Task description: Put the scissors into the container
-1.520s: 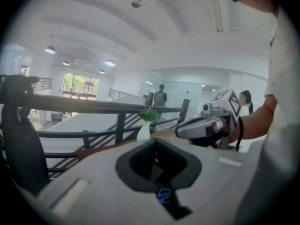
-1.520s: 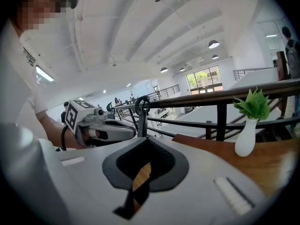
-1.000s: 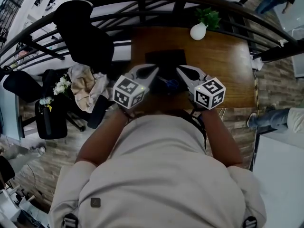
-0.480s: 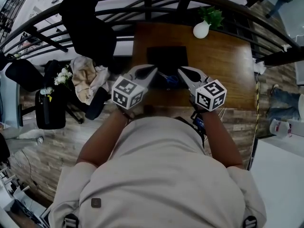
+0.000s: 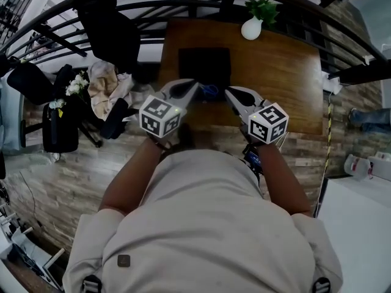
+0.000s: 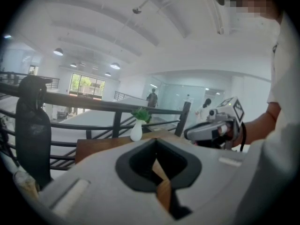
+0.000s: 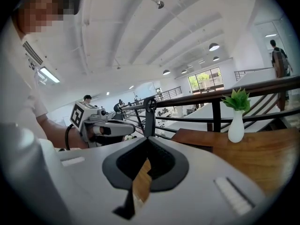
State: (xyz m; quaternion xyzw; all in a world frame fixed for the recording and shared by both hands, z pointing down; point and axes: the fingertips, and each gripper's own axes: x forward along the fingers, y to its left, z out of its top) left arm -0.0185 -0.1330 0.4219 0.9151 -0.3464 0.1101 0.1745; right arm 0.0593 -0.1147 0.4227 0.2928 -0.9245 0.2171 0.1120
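Head view: blue-handled scissors (image 5: 209,91) lie on the wooden table (image 5: 278,72) at the near edge of the black container (image 5: 204,63). Left gripper (image 5: 193,85) and right gripper (image 5: 230,93) flank them, each with jaws together, nothing between.

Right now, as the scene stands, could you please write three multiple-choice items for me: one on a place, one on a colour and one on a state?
1. Where do the scissors lie?
A. inside the black container
B. on the wooden table, at the container's near side
C. on the floor

2. What colour is the vase?
A. white
B. red
C. black

3. How do the jaws of the right gripper stand?
A. wide apart
B. together, with nothing between them
C. closed on the scissors

Answers:
1 B: the head view shows them on the wood, outside the container.
2 A: it looks white in every view.
3 B: the right gripper view shows the jaws meeting, with only the table seen past them.
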